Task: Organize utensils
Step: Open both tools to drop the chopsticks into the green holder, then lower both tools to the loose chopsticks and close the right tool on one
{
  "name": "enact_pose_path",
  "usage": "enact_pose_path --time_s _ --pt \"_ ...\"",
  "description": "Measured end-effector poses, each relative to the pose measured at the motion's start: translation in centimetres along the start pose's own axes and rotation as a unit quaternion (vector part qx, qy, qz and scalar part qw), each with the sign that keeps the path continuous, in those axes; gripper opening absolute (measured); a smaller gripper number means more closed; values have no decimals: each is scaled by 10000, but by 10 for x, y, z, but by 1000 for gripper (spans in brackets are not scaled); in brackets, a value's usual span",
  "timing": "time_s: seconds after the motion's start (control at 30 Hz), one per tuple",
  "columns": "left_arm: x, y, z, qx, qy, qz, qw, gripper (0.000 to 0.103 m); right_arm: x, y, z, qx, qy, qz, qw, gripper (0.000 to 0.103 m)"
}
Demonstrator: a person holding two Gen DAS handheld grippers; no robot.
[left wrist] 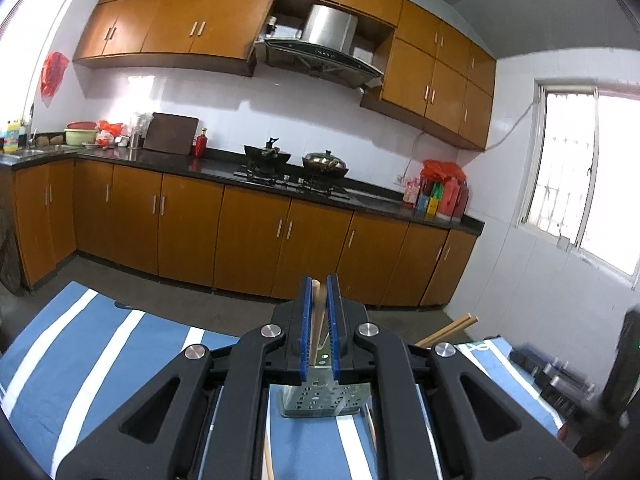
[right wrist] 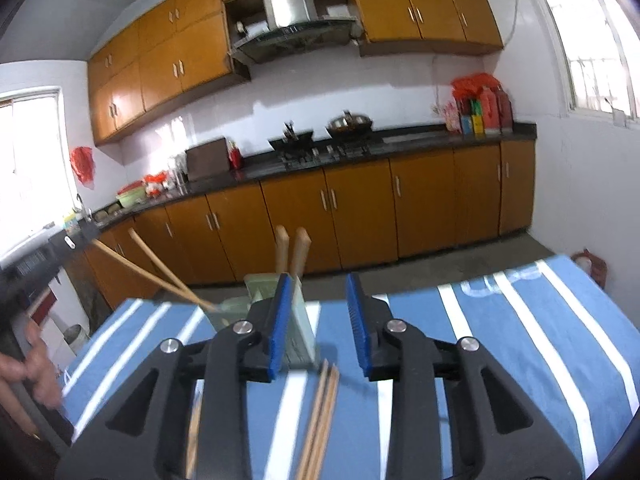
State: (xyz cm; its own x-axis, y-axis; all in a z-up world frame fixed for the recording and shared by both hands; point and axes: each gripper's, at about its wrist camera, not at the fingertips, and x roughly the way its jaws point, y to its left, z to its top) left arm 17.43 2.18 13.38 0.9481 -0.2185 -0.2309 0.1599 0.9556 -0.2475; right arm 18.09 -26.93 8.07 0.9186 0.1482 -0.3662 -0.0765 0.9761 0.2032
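In the left wrist view my left gripper (left wrist: pixel 320 282) is shut on wooden chopsticks (left wrist: pixel 317 320) that slant down toward a perforated metal utensil holder (left wrist: pixel 320 400) on the striped cloth. The right wrist view shows the same two chopsticks (right wrist: pixel 160 276) running from the left gripper (right wrist: pixel 60 248) to the holder's (right wrist: pixel 300 340) left compartment. Two flat wooden handles (right wrist: pixel 292 248) stand upright in it. My right gripper (right wrist: pixel 319 280) is open just in front of the holder, with nothing between its pads. Several loose chopsticks (right wrist: pixel 320 412) lie on the cloth under it.
A blue and white striped cloth (right wrist: pixel 520 340) covers the table. A hand (right wrist: pixel 36 372) shows at the left edge. Beyond the table are orange cabinets (left wrist: pixel 248 232) and a dark counter with two woks (left wrist: pixel 296 158) on a stove. Loose sticks (left wrist: pixel 268 456) lie under the left gripper.
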Motion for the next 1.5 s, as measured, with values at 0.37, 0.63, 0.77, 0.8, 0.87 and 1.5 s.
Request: enact_pose_path --time_s 0.37,0.63,0.77,0.8,0.87,1.5 --pt "34 -15 19 -245 -22 -186 9995 8 23 -2 -38 261 504 21 9984 29" --pt "-1 -2 31 -142 -207 -1 9997 8 30 -15 -57 415 782 -43 9961 29" --pt "-15 8 11 174 13 330 9993 20 32 -24 -71 420 999 -106 9941 29" --pt "-18 12 3 211 80 424 9988 38 34 -27 -76 450 1094 -123 9929 29" --pt "-23 20 -17 324 230 598 9974 47 38 -32 -86 500 1297 -133 9902 29" --pt "19 64 -173 222 2522 742 9646 45 86 -1 -159 -53 2694 -140 9629 9"
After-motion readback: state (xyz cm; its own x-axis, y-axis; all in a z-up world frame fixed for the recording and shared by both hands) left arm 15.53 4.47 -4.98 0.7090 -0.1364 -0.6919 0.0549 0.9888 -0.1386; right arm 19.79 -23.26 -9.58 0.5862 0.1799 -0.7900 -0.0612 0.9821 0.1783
